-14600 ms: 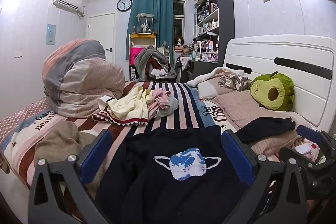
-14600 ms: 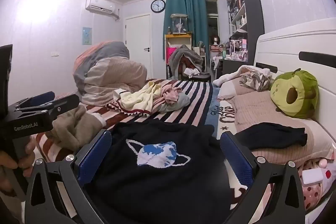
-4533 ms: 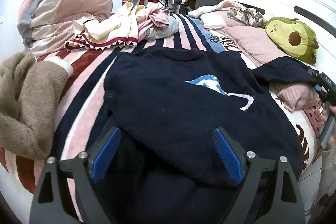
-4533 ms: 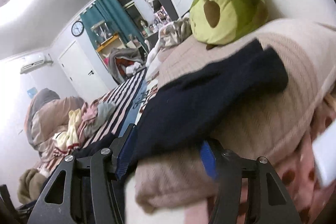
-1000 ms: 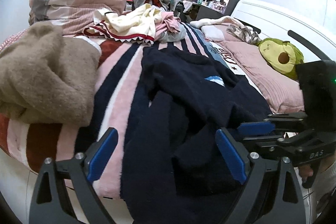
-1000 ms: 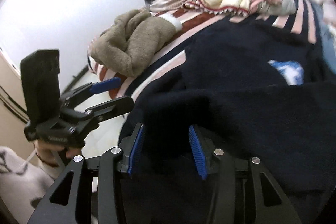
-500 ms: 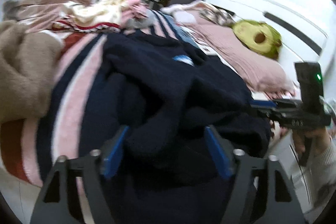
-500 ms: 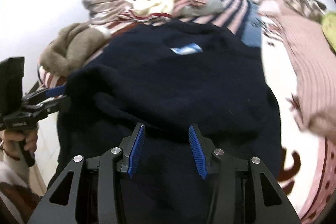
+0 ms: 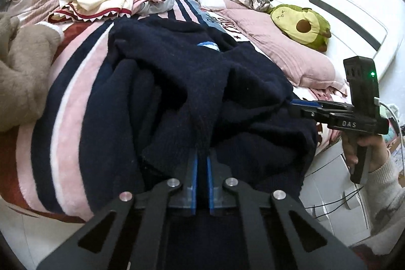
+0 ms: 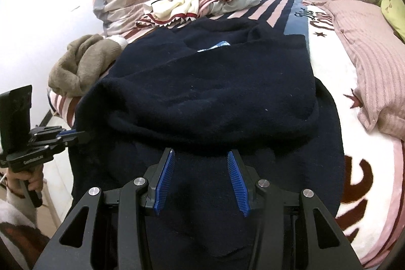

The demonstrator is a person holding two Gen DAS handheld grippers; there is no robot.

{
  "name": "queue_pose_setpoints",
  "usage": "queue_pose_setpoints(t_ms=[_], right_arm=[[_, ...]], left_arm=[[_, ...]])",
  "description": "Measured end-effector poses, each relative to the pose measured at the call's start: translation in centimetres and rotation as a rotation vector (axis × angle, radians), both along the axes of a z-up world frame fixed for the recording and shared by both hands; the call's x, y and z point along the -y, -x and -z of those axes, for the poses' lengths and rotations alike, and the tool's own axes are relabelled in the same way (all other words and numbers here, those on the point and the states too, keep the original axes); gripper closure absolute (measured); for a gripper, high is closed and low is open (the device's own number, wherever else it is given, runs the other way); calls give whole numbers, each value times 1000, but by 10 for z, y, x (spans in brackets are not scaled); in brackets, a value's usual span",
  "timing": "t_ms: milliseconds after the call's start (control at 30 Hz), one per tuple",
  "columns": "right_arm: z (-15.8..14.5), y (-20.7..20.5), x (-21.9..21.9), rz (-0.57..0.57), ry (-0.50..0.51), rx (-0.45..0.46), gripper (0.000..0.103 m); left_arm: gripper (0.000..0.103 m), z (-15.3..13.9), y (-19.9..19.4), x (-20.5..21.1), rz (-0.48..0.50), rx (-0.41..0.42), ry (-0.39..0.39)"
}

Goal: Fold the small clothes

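Left gripper has closed on the rumpled navy sweater

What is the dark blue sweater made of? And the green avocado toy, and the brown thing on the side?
The dark blue sweater looks like thick, fuzzy knit, perhaps wool or acrylic: matte, with tiny lint specks. The green avocado toy seems to be soft plush fabric, stuffed and rounded. The brown garment looks like fluffy fleece, with a shaggy, clumpy surface.
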State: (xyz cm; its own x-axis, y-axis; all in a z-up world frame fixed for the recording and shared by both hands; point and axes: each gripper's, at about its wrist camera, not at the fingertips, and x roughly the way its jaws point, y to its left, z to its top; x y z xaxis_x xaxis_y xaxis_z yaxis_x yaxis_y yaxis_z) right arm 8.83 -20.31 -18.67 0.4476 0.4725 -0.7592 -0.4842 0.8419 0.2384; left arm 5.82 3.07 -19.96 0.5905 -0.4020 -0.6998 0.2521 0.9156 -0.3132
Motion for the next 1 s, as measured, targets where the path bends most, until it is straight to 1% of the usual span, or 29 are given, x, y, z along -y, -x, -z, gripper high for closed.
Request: queue_pose_setpoints(t_ms=[133, 167, 233, 300, 367, 467, 500, 533, 600, 633, 667, 700, 733, 800, 833, 867, 900, 933, 967, 1000], right_arm=[[-5, 3, -6, -11, -2, 9, 63], [-7, 3, -8, -14, -2, 12, 63], [-9, 5, -11, -21, -3, 18, 63], [-12, 7, -14, -28, -3, 22, 63], [-14, 8, -17, -35, -2, 26, 63], [-14, 8, -21, -47, 1, 29, 63], [-14, 8, -22, -50, 3, 29, 63], [-13, 7, -23, -51, 6, 29, 63], [-10, 5, -23, -50, 16, 26, 63], [-7, 5, -22, -47, 26, 23, 63], [-6, 5, -20, -44, 33, 21, 63], [-4, 5, -17, -37, 45, 18, 64], [-2, 5, -13, -26, 56, 16, 63], [1, 7, 4, 17, 70, 5, 63], [2, 8, 11, 37, 70, -1, 63], [3, 10, 21, 62, 68, -7, 62], [4, 13, 31, 88, 66, -11, 59], [5, 19, 43, 119, 61, -16, 57], [6, 23, 53, 141, 56, -21, 51], [8, 28, 63, 163, 48, -29, 46]], left_arm=[[99, -7, 14, -8, 1, 6, 26], [99, -8, 17, -11, 8, 3, 48], [99, -11, 24, -17, 32, -12, 128], [99, -14, 28, -22, 27, -6, 139], [99, -10, 29, -27, 0, -16, 110], [99, 5, 20, -35, -82, -41, 4], [99, 9, 17, -37, -96, -49, -19], [97, 15, 13, -37, -107, -65, -38], [95, 20, 11, -39, -107, -72, -50], [90, 21, 12, -40, -103, -71, -60], [80, 21, 13, -42, -102, -70, -74], [74, 20, 15, -44, -101, -71, -87], [67, 19, 19, -47, -93, -73, -83], [59, 17, 24, -52, -71, -81, -48], [47, 17, 30, -53, -59, -83, -19], [31, 17, 33, -54, -60, -87, -4], [24, 17, 36, -54, -78, -94, -12], [19, 19, 39, -54, -104, -101, -39], [19, 23, 42, -55, -125, -114, -71], [19, 29, 44, -57, -140, -135, -88]])
